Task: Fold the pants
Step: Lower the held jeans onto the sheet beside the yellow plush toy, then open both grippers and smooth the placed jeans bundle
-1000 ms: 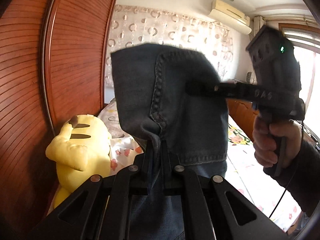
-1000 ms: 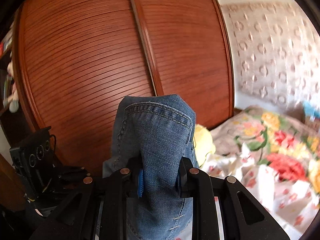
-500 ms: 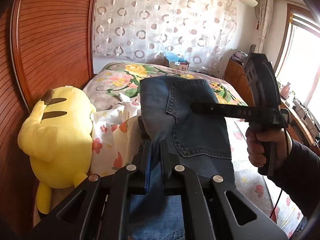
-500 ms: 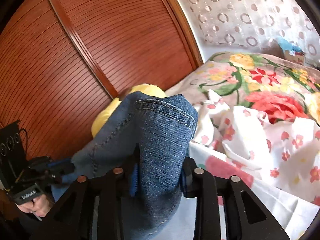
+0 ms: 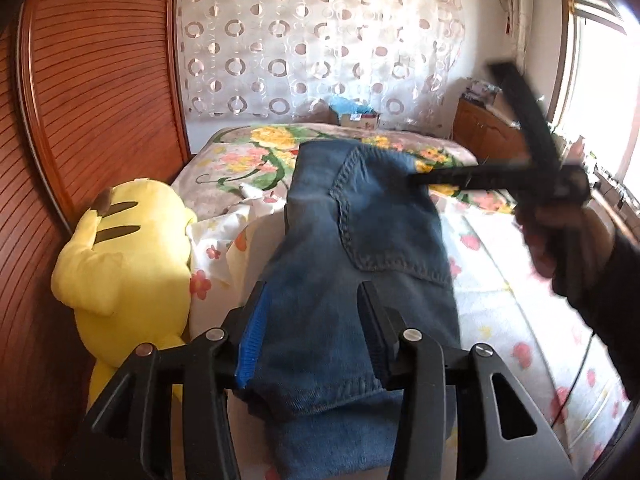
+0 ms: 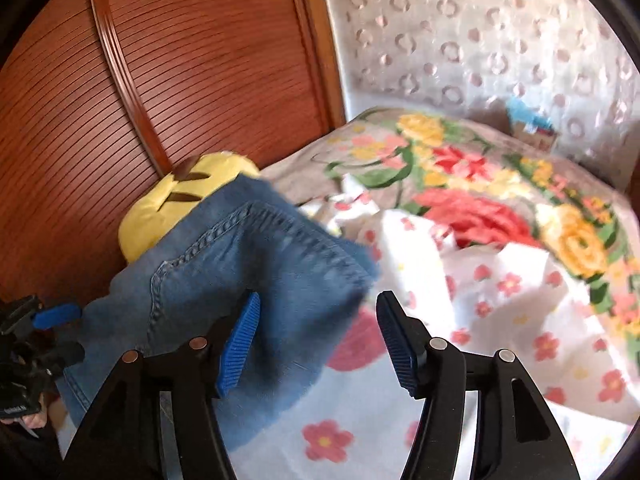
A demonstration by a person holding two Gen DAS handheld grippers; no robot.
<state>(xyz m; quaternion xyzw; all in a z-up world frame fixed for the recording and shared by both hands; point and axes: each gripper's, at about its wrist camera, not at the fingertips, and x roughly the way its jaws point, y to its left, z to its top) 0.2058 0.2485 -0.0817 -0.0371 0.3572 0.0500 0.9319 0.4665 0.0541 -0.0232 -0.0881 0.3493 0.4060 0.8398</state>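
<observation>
Jeans [image 5: 360,264]: draped across bed [image 5: 500,300] for folding; I hold left hand-held gripper [image 5: 316,332] and right hand-held gripper [image 6: 320,336] spread, gripping nothing.

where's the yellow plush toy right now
The yellow plush toy lies at the left edge of the bed, against the wooden slatted wall; in the right wrist view it peeks out behind the jeans.

Reddish slatted wooden wardrobe doors [image 5: 100,92] on the left, sheer white curtain with ring pattern [image 5: 320,40] behind the bed [image 5: 520,280], floral bedding, wooden cabinet [image 5: 488,136] beside a bright window [image 5: 600,92]
</observation>
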